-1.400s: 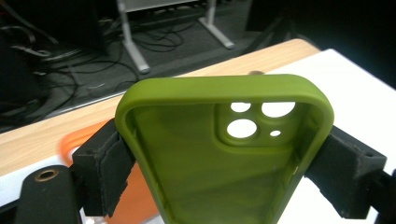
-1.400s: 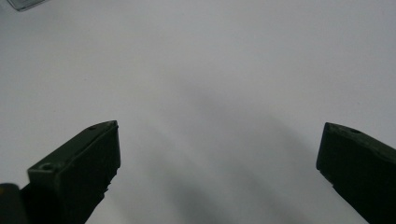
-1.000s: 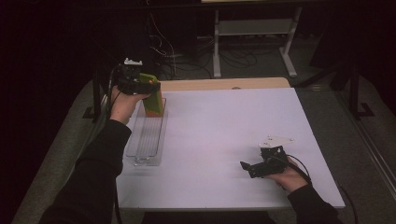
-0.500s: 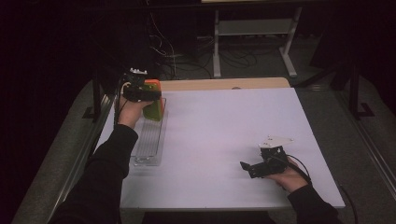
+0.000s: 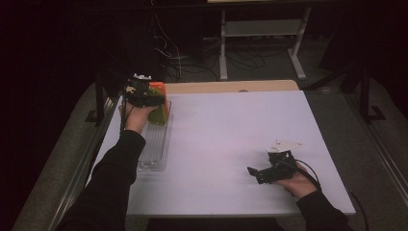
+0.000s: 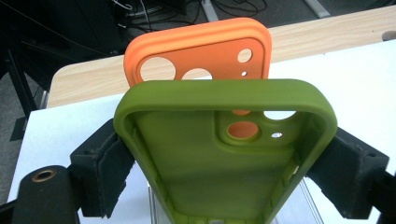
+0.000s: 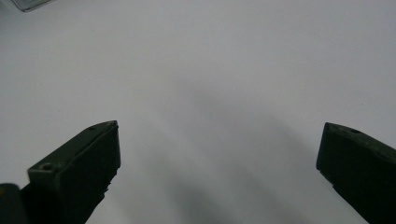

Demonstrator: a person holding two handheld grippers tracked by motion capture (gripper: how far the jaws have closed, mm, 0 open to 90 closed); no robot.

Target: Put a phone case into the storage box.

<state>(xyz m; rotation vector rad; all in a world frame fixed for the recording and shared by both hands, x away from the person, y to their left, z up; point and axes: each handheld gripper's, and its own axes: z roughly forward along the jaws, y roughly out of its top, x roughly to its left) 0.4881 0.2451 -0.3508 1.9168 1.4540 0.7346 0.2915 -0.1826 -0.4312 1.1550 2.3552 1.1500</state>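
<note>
The left gripper (image 6: 224, 177) pinches the olive-green soft silicone phone case (image 6: 224, 154) by its long sides, its jaws just now easing apart, standing it in the clear ribbed plastic rack (image 5: 155, 144) just before the upright orange phone case (image 6: 201, 51). Nearer along the rack, slots lie free. The right gripper (image 5: 262, 173), spread and empty, rests well apart on the white table (image 5: 231, 134).

light: room dark, surface (image 5: 231, 144) evenly lit | shadows: soft, beneath jaws in right gripper view | glare: none | focus: left gripper view crisp, right gripper view jaws blurred
</note>
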